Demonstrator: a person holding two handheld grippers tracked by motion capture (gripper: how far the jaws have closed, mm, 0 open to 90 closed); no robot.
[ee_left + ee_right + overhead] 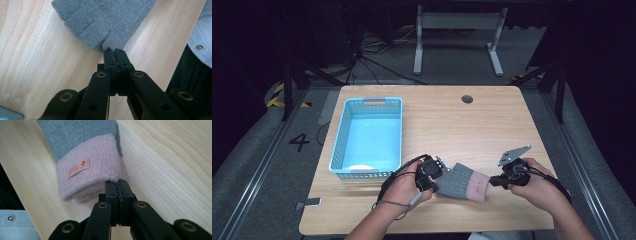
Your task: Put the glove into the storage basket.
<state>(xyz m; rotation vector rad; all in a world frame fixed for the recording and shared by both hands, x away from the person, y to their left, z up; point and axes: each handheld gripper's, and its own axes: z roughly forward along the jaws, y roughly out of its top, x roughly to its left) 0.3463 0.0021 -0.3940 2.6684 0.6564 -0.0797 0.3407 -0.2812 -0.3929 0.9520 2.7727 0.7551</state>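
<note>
A grey knitted glove [462, 182] with a pink cuff [478, 188] lies near the table's front edge, between my two grippers. My left gripper [439, 175] is shut on the glove's fingertip end; in the left gripper view its jaws [115, 51] pinch the edge of the grey glove [105, 20]. My right gripper [492, 182] is shut on the cuff end; in the right gripper view its jaws [117, 183] press together on the lower edge of the pink cuff [87, 177], which carries a small orange label [78, 168].
A light blue basket [341, 145] stands on the left half of the wooden table [447, 120]. A round grommet hole [467, 99] sits near the far edge. A small grey object [312, 202] lies at the front left corner. The floor beyond holds cables and table legs.
</note>
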